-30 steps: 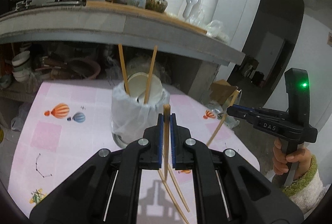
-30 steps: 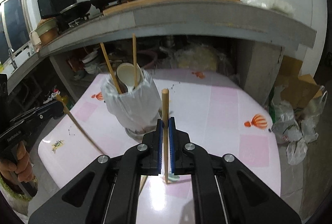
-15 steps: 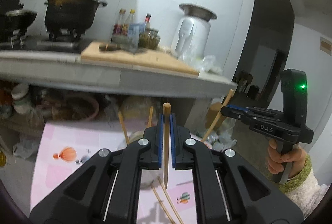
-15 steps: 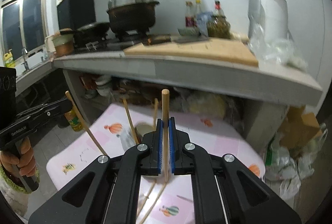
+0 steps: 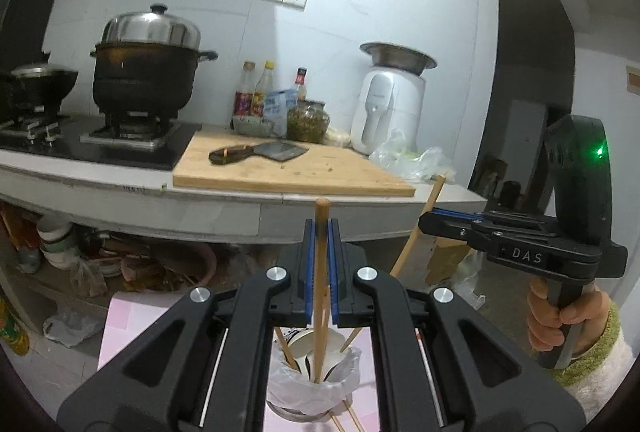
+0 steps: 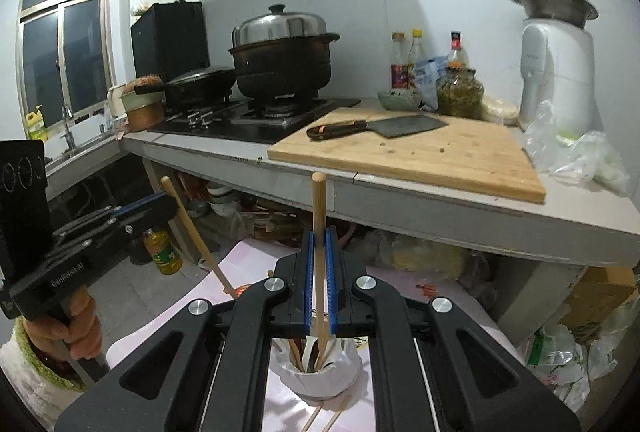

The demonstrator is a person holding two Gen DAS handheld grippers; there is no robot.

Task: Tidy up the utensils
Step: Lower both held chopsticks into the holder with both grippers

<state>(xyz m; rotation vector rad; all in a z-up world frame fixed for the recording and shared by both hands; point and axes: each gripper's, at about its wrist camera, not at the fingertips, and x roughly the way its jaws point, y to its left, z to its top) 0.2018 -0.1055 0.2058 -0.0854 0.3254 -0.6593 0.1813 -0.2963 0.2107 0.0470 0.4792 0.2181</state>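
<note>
A wooden chopstick (image 5: 321,272) stands nearly upright, clenched between the blue pads of the left claw (image 5: 321,232); its blunt top pokes above the fingertips and its lower end hangs over the mouth of the utensil cup (image 5: 314,388). A second chopstick (image 6: 319,252) is pinched the same way in the right claw (image 6: 319,236), also upright, its lower end above the same cup. Both claws are clamped tight on their sticks.

The cup is lined with a white plastic bag and sits on the pink patterned desk (image 5: 120,332). Inside it are a white spoon (image 6: 310,354) and more chopsticks leaning against the rim. Two loose chopsticks (image 6: 326,418) lie on the desk beside the cup's base.

From the left view, the right claw appears at the right edge, held in a hand (image 5: 560,320) with a fuzzy green-cuffed sleeve. From the right view, the left claw appears at the left edge with its stick slanting.

Behind the desk runs a kitchen counter (image 6: 440,208) carrying a wooden cutting board (image 6: 420,152) with a cleaver (image 6: 384,126), a lidded black pot (image 6: 284,60) on a gas stove, bottles and a white appliance (image 6: 556,72).
</note>
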